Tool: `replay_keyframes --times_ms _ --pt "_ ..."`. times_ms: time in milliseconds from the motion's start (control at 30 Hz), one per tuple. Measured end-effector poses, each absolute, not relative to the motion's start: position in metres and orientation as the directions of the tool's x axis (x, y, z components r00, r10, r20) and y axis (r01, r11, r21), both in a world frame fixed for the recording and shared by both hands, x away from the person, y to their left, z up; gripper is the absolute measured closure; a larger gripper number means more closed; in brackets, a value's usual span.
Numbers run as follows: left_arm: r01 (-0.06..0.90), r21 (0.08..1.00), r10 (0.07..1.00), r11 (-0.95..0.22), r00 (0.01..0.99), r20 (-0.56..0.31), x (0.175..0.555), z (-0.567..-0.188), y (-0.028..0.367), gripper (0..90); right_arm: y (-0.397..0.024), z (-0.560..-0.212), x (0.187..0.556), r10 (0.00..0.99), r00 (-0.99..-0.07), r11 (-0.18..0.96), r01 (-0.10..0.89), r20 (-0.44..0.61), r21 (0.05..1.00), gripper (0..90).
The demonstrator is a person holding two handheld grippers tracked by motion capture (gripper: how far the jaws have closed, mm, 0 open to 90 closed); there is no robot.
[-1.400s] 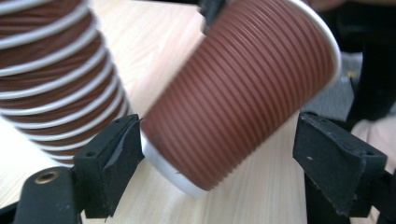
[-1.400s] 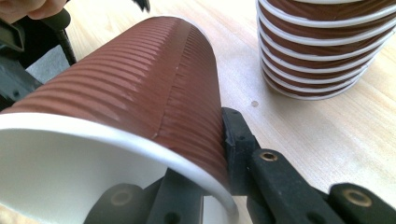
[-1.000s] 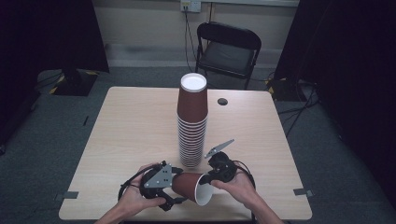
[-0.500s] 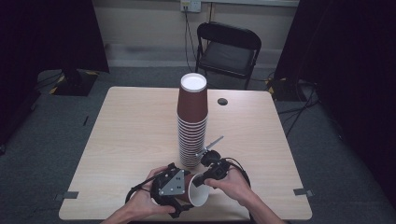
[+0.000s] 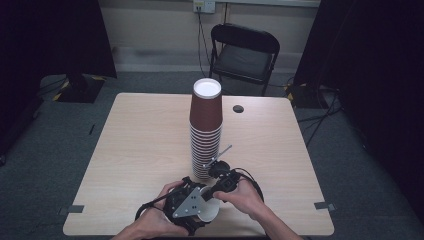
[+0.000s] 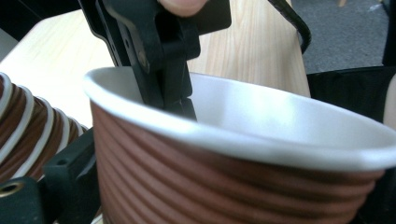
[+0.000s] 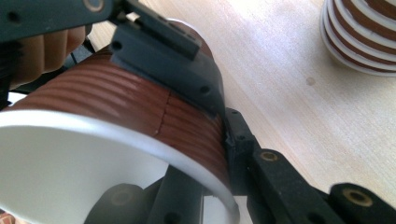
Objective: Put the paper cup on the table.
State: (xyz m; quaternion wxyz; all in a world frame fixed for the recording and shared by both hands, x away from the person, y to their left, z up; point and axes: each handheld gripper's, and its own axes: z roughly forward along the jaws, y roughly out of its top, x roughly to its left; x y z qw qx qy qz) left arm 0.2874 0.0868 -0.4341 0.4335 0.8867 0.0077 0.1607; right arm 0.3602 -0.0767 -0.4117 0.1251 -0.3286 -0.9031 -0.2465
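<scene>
paper cup (image 6: 224, 186): a brown ribbed cup, white inside, was held on its side low over the front edge of the bench (image 5: 140, 145), mouth towards the person, well apart from the top of the stack.
stack of paper cups (image 5: 205, 135): stood upright mid-bench, just beyond the hands, open mouth up; nothing gripped it.
left gripper (image 5: 200, 202): grasped the cup around its ribbed wall; its jaws had just been closing a little with the cup between them, and one jaw lay flat along the wall in the right gripper view.
right gripper (image 6: 180, 100): clenched tight on the cup's rim, apparently with one jaw inside the mouth and one outside.
step in hand: judged a two-handed regrip of one loose cup, both grippers on it at once.
progress: judged early or midway; this cup was not yet on the stack.
next move calls for: one gripper to let go cleanly before the other carries the cup, and the cup turned upright and lined up over the stack's mouth.
risk: thin paper walls could crush or the rim fold if both grippers pulled against each other.
</scene>
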Motion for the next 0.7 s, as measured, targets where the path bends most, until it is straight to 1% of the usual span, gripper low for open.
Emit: replay_keyframes --times_ms 67,133,200,267,567,700 --pt "-0.144 0.762 0.146 -0.632 0.943 0.299 0.287 -0.433 0.087 7.8 -0.078 -0.411 0.361 0.535 -0.746 0.654 0.663 0.397 0.364 85.7" --pt "-0.132 0.771 0.153 -0.623 0.946 0.286 0.289 -0.433 0.088 9.0 -0.078 -0.411 0.360 0.532 -0.749 0.657 0.659 0.394 0.366 84.7" --pt "-0.131 0.778 0.161 -0.614 0.945 0.286 0.291 -0.432 0.090 9.4 -0.080 -0.410 0.360 0.539 -0.751 0.647 0.659 0.381 0.384 78.4" --pt "-0.117 0.795 0.182 -0.596 0.944 0.275 0.292 -0.432 0.093 9.6 -0.082 -0.409 0.360 0.553 -0.747 0.630 0.665 0.369 0.401 75.6" --pt "-0.022 0.847 0.252 -0.531 0.950 0.183 0.298 -0.434 0.103 9.7 -0.089 -0.404 0.355 0.564 -0.753 0.576 0.652 0.339 0.492 64.1" --pt "0.041 0.864 0.290 -0.501 0.949 0.123 0.301 -0.437 0.110 9.7 -0.093 -0.402 0.352 0.561 -0.757 0.550 0.643 0.334 0.533 61.2"
